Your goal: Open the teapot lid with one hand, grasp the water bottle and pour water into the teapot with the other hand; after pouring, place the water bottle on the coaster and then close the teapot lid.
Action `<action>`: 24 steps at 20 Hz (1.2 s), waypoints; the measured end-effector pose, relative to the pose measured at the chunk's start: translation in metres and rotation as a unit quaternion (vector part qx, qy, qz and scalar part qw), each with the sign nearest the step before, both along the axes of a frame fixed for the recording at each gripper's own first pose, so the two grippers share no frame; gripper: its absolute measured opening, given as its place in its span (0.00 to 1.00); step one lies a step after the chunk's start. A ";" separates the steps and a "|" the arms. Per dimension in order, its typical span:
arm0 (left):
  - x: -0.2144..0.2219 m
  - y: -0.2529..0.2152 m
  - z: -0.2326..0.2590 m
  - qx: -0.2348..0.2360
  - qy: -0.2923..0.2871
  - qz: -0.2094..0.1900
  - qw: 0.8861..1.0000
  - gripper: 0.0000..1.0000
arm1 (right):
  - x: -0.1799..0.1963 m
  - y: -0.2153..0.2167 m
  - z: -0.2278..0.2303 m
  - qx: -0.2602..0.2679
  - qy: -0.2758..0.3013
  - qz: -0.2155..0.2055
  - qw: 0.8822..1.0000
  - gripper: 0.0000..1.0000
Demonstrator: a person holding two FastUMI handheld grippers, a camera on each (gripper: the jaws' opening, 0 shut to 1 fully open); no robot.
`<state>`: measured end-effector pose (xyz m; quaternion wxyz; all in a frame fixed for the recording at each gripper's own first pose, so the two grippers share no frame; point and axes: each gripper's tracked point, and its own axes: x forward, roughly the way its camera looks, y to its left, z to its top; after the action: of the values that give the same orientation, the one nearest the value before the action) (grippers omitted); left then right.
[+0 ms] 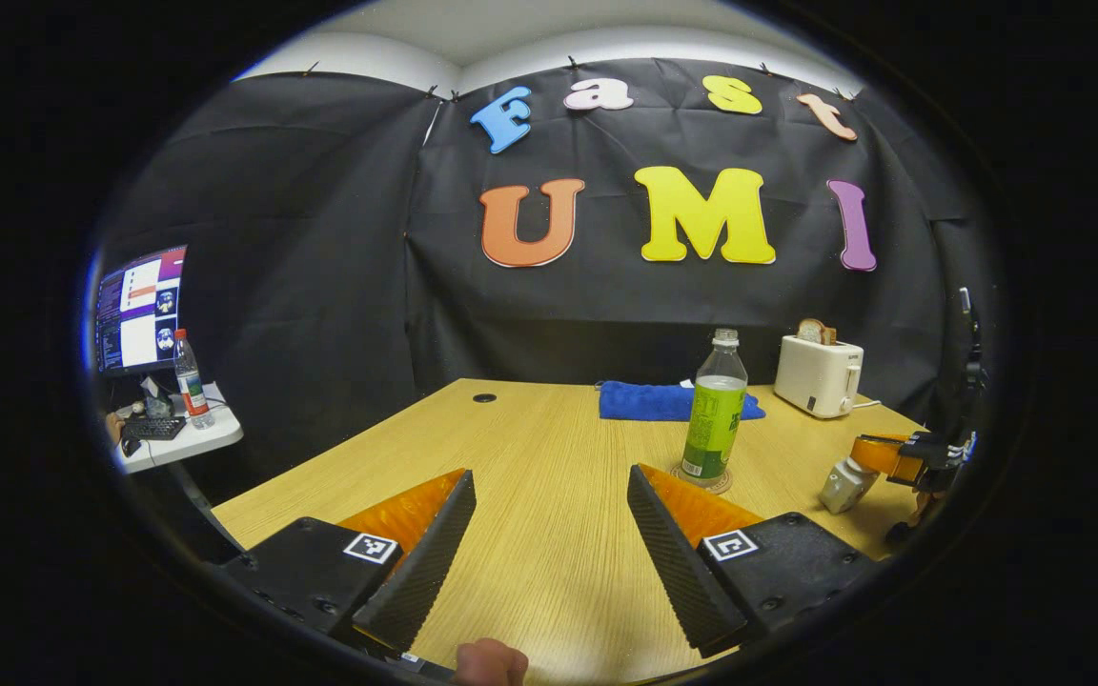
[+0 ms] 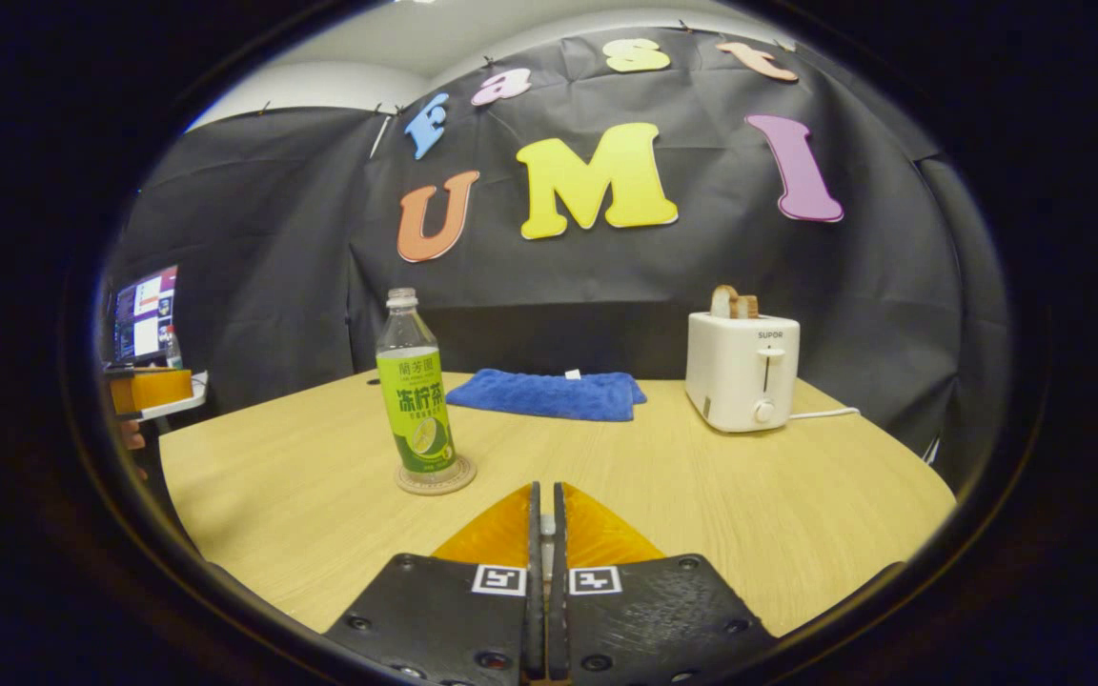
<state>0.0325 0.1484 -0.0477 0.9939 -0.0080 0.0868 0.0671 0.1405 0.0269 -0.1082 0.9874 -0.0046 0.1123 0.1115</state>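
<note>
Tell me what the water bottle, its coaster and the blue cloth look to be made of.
Water bottle: clear plastic, likely, see-through above a glossy green label. Coaster: pale tan disc, perhaps cork or wood; too small to tell. Blue cloth: soft terry or microfibre by its matte, fuzzy folded surface.

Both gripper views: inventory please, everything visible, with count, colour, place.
Clear plastic bottle with green label: 1, clear and green, upright on the coaster.
Round tan coaster: 1, tan, table left of centre.
Folded blue cloth: 1, blue, table back.
White toaster: 1, white, back right, bread in slots.
Light wooden table: 1, light wood.
Lit monitor: 1, side desk, far left.
Small clear bottle: 1, side desk.
Left gripper: open, over table.
Right gripper: shut, over table.
</note>
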 end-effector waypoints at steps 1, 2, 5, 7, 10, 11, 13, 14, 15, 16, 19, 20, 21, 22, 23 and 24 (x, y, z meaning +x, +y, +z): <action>0.000 -0.001 0.000 0.001 0.000 -0.001 1.000 1.00 | -0.002 0.002 0.002 -0.002 -0.001 0.001 1.000 0.02; -0.002 -0.004 0.002 0.001 -0.001 -0.003 1.000 1.00 | -0.002 0.002 0.003 -0.006 -0.004 0.001 1.000 0.06; -0.004 -0.015 0.008 -0.009 -0.010 -0.010 1.000 1.00 | -0.005 -0.005 0.018 0.008 -0.029 -0.011 0.999 0.14; -0.005 -0.027 0.015 -0.014 -0.022 -0.018 1.000 1.00 | -0.009 -0.010 0.029 0.030 -0.040 -0.018 0.999 0.23; -0.009 -0.046 0.030 -0.008 -0.044 -0.034 0.998 1.00 | -0.024 -0.027 0.053 0.031 -0.064 -0.040 0.997 0.69; -0.009 -0.052 0.034 -0.007 -0.051 -0.039 0.998 1.00 | -0.031 -0.033 0.064 0.027 -0.078 -0.049 0.995 0.76; -0.010 -0.071 0.041 -0.012 -0.061 -0.052 0.997 1.00 | -0.047 -0.038 0.082 0.018 -0.101 -0.056 0.993 0.95; -0.012 -0.081 0.045 -0.015 -0.066 -0.058 0.996 1.00 | -0.056 -0.042 0.091 0.013 -0.110 -0.060 0.992 0.95; -0.014 -0.088 0.049 -0.016 -0.072 -0.062 0.995 1.00 | -0.065 -0.045 0.100 0.010 -0.121 -0.063 0.991 0.95; -0.015 -0.096 0.053 -0.015 -0.079 -0.065 0.995 1.00 | -0.072 -0.048 0.110 0.007 -0.132 -0.068 0.989 0.92; -0.022 -0.112 0.059 -0.014 -0.089 -0.070 0.993 1.00 | -0.097 -0.056 0.126 0.004 -0.151 -0.085 0.985 0.96; -0.025 -0.116 0.060 -0.015 -0.089 -0.071 0.993 1.00 | -0.105 -0.056 0.129 0.008 -0.150 -0.084 0.985 0.96; -0.028 -0.123 0.061 -0.016 -0.090 -0.075 0.993 1.00 | -0.114 -0.056 0.128 0.010 -0.147 -0.085 0.985 0.96; -0.031 -0.128 0.061 -0.018 -0.088 -0.076 0.993 1.00 | -0.122 -0.056 0.126 0.008 -0.145 -0.088 0.986 0.96; -0.035 -0.130 0.062 -0.017 -0.089 -0.077 0.993 1.00 | -0.131 -0.057 0.126 0.007 -0.147 -0.086 0.985 0.95; -0.039 -0.131 0.064 -0.016 -0.092 -0.075 0.993 1.00 | -0.138 -0.056 0.128 0.007 -0.152 -0.086 0.985 0.92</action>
<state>-0.0064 0.0173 0.0164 0.9997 -0.0231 -0.0035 -0.0105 0.0027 -0.0287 0.0197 0.9989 -0.0049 -0.0397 0.0251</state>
